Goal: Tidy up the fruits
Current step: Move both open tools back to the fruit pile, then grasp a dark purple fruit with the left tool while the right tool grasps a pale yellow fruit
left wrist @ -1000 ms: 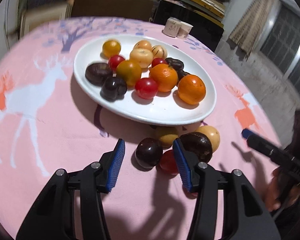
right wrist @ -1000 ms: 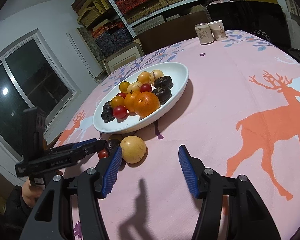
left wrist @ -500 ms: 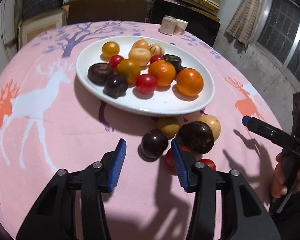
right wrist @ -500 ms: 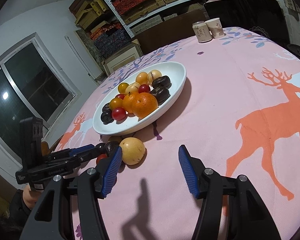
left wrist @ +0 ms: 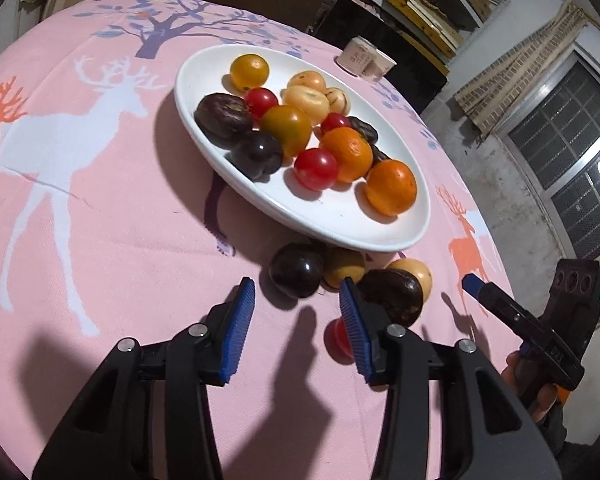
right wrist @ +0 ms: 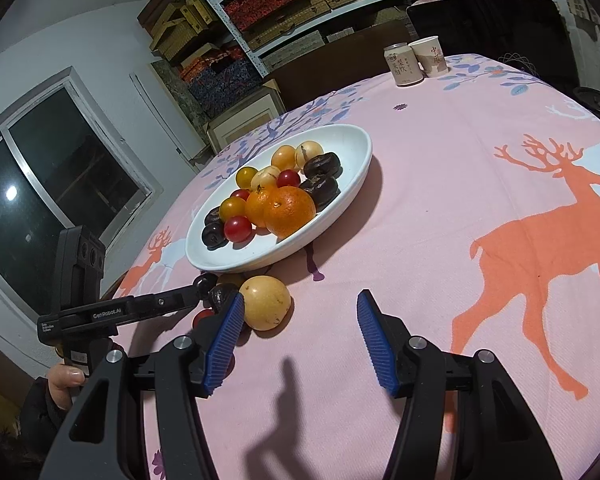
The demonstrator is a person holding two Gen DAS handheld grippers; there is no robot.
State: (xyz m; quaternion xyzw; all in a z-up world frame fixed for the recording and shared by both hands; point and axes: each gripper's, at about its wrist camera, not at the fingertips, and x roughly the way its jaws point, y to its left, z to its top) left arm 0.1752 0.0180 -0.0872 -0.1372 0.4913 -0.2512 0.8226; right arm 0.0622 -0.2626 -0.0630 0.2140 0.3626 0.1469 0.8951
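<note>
Holding approx. 14 mixed fruits: white plate (left wrist: 416, 224), pink cloth (left wrist: 100, 220).

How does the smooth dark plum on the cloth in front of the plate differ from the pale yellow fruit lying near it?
The dark plum is near-black and glossy; the pale yellow fruit is tan-yellow and matte. The plum lies just ahead of the left gripper, whose jaws are closing with nothing between them, while the yellow fruit lies toward the right gripper side. The yellow fruit looks somewhat larger. Both are round and lie on the pink cloth, off the white plate.
</note>
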